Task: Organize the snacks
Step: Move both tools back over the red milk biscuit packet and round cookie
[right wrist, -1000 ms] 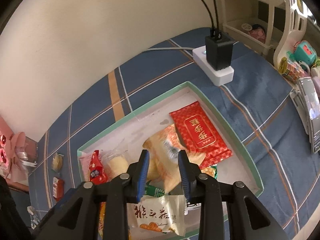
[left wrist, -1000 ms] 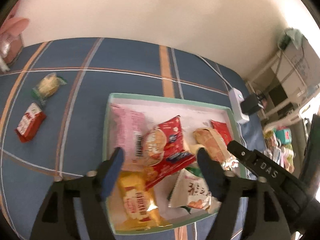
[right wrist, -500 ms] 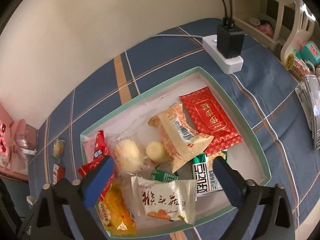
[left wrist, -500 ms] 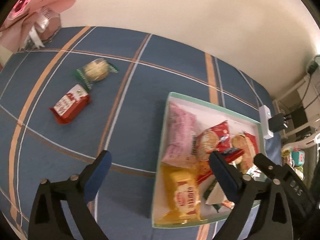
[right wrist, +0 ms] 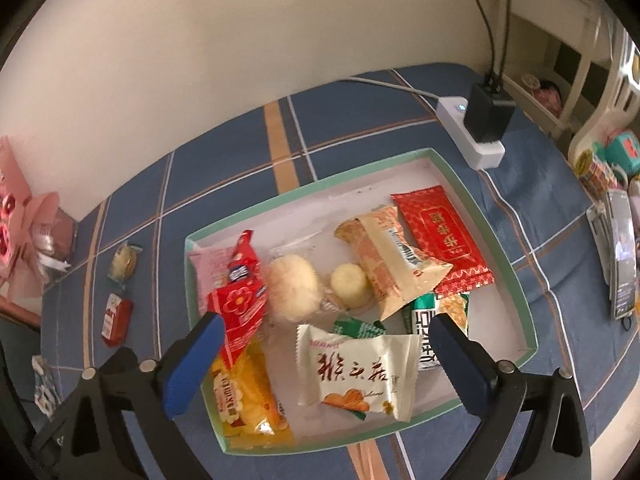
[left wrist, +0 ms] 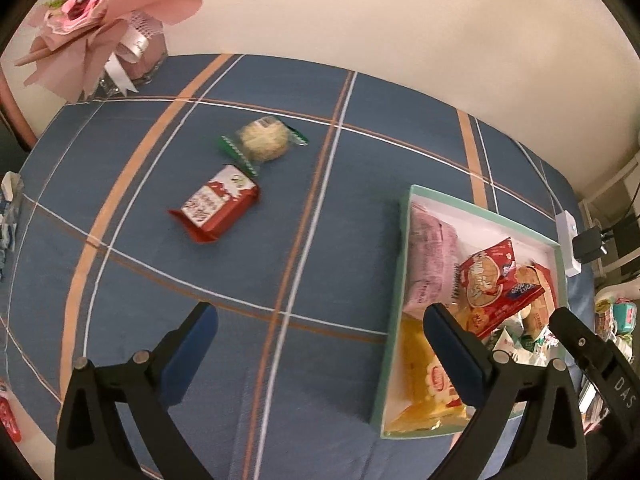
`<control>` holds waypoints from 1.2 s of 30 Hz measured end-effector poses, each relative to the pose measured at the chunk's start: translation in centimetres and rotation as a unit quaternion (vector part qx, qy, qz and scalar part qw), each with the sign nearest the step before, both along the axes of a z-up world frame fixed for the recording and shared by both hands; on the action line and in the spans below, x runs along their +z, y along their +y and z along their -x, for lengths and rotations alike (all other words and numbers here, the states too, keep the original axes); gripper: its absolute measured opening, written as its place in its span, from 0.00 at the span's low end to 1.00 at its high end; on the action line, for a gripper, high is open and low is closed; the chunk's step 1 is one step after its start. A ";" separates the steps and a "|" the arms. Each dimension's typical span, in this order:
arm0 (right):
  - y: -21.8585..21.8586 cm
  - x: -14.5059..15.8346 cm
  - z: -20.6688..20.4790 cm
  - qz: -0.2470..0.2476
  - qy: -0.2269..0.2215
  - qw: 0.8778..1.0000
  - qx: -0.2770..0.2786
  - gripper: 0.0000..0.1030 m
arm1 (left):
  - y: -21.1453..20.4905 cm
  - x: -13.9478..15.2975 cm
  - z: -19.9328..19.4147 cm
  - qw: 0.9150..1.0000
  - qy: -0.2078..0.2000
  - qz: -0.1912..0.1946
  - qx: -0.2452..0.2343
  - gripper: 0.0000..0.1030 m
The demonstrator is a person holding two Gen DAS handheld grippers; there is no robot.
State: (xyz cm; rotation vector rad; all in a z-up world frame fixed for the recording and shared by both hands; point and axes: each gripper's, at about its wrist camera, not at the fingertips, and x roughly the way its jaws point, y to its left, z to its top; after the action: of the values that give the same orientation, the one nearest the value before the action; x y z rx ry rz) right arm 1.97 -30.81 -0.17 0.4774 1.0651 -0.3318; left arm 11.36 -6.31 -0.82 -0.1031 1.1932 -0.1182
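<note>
A green-rimmed box (left wrist: 404,248) (right wrist: 304,190) on the blue plaid cloth holds several snack packs. Two snacks lie loose on the cloth to its left: a red and white pack (left wrist: 214,210) (right wrist: 116,318) and a round cake in a clear green-edged wrapper (left wrist: 262,142) (right wrist: 125,262). My left gripper (left wrist: 320,354) is open and empty above the cloth, between the loose snacks and the box. My right gripper (right wrist: 322,358) is open and empty above the near side of the box, over a white pack (right wrist: 356,368).
A pink flower bouquet (left wrist: 100,20) stands at the far left corner. A white power strip (right wrist: 470,136) with a black charger sits beyond the box. A phone (right wrist: 622,256) and toys lie at the right edge. A wall runs behind.
My left gripper has swung left, away from the box, toward the loose snacks and opened wider. My right gripper has opened from nearly shut and pulled back from the box.
</note>
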 end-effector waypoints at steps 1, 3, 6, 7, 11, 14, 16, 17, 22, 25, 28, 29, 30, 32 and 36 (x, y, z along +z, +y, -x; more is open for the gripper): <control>0.4 0.3 0.0 0.003 -0.003 1.000 0.005 1.00 | 0.5 0.2 0.0 1.000 -0.001 0.003 0.003 0.99; 1.2 0.8 -0.1 0.010 -0.009 1.000 0.016 1.00 | 1.3 0.6 0.1 1.000 -0.005 0.003 0.007 0.99; 2.3 1.2 -0.2 0.021 -0.015 0.999 0.031 1.00 | 2.5 1.1 0.2 1.000 -0.011 0.004 0.009 0.99; 2.7 1.4 -0.2 0.024 -0.017 0.999 0.036 1.00 | 2.8 1.3 0.2 1.000 -0.012 0.004 0.009 0.99; 3.8 1.8 -0.3 0.030 -0.024 0.998 0.051 1.00 | 4.4 1.9 -0.2 1.000 -0.021 0.004 0.017 0.99; 4.4 1.8 -0.3 0.032 -0.028 0.997 0.058 1.00 | 5.7 2.2 -0.6 0.999 -0.024 0.006 0.029 0.99; 4.8 1.9 -0.3 0.027 -0.034 0.997 0.062 1.00 | 6.6 2.2 -0.9 0.999 -0.024 0.009 0.038 0.99; 5.0 1.8 -0.4 0.023 -0.038 0.997 0.066 1.00 | 7.1 2.2 -1.1 0.999 -0.025 0.008 0.043 0.99; 6.4 1.2 -0.9 0.001 -0.043 0.995 0.087 1.00 | 9.0 2.0 -2.1 0.998 -0.025 0.004 0.055 0.99; 7.3 0.6 -1.2 0.001 -0.038 0.995 0.096 1.00 | 9.8 1.4 -2.7 0.998 -0.019 0.000 0.061 0.99; 8.1 0.2 -1.5 -0.004 -0.035 0.994 0.103 1.00 | 10.8 0.8 -3.4 0.998 -0.010 -0.002 0.067 0.99; 8.3 0.2 -1.5 -0.007 -0.037 0.994 0.105 1.00 | 11.0 0.7 -3.5 0.998 -0.009 0.000 0.068 0.99; 8.4 0.2 -1.6 -0.010 -0.041 0.993 0.107 1.00 | 11.3 0.6 -3.7 0.998 -0.008 0.003 0.070 0.99; 8.8 0.4 -1.9 -0.012 -0.047 0.993 0.110 1.00 | 11.8 0.6 -4.0 0.997 -0.009 0.006 0.075 0.99; 9.8 0.8 -2.6 -0.016 -0.053 0.992 0.112 1.00 | 12.2 0.7 -4.7 0.998 -0.012 0.003 0.067 0.99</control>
State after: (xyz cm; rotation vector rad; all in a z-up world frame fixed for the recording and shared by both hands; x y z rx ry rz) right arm 4.58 -21.02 0.67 0.3944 1.0100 -0.0898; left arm 16.02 5.86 -0.13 -0.1874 1.1581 -0.0051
